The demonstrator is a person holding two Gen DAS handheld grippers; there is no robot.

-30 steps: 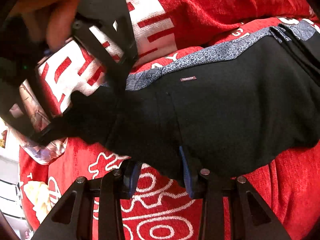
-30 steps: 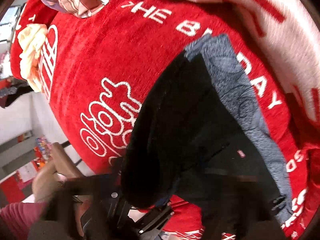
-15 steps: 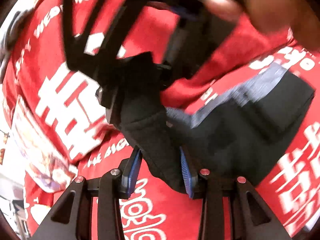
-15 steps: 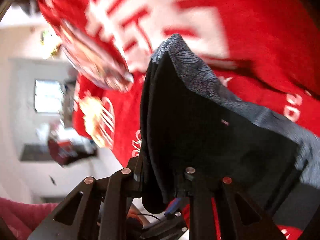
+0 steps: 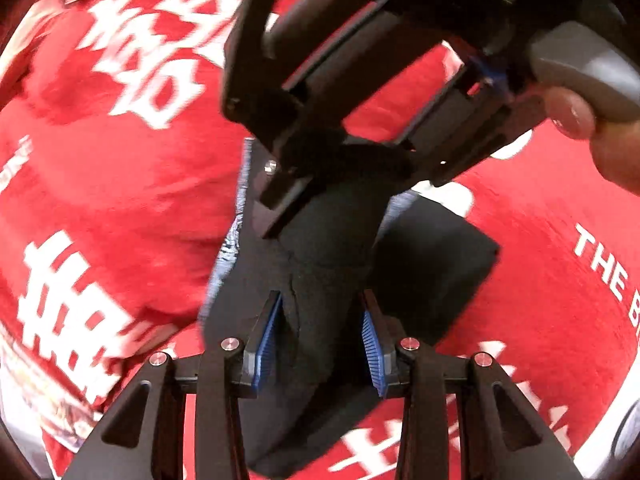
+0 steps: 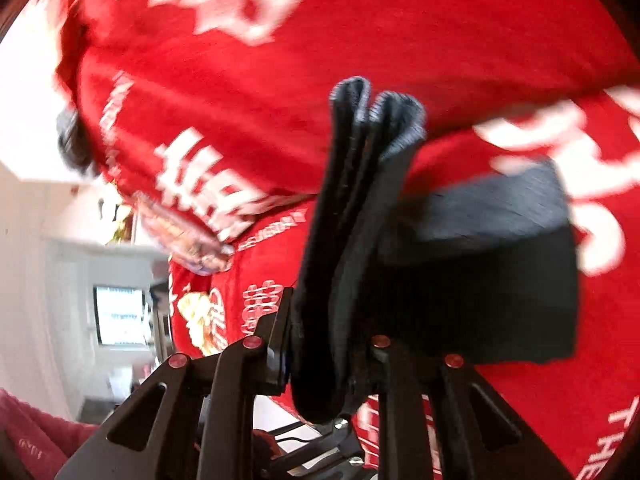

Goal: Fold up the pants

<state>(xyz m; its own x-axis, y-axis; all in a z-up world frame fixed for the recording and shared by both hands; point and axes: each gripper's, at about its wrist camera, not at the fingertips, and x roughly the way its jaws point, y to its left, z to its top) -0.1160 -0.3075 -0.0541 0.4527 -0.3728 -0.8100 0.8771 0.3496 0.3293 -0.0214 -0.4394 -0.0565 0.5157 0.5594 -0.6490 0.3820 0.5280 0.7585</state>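
Note:
The black pants (image 5: 320,264) with a grey patterned waistband hang folded over the red blanket, lifted off it. My left gripper (image 5: 320,344) is shut on a thick fold of the black cloth between its blue pads. My right gripper (image 6: 328,356) is shut on the other bunched end of the pants (image 6: 352,240), with grey band edges sticking up. In the left wrist view the right gripper (image 5: 352,160) shows from above, close over the cloth, with the person's fingers (image 5: 576,120) on its handle.
A red blanket (image 5: 120,160) with white lettering covers the surface under the pants. A patterned cloth (image 6: 188,240) lies at the blanket's left edge. Beyond it a room with a bright window (image 6: 120,316) shows.
Both grippers have lifted the pants off the blanket and swung them round. The cloth now hangs doubled between them, and the two grippers are closer together.

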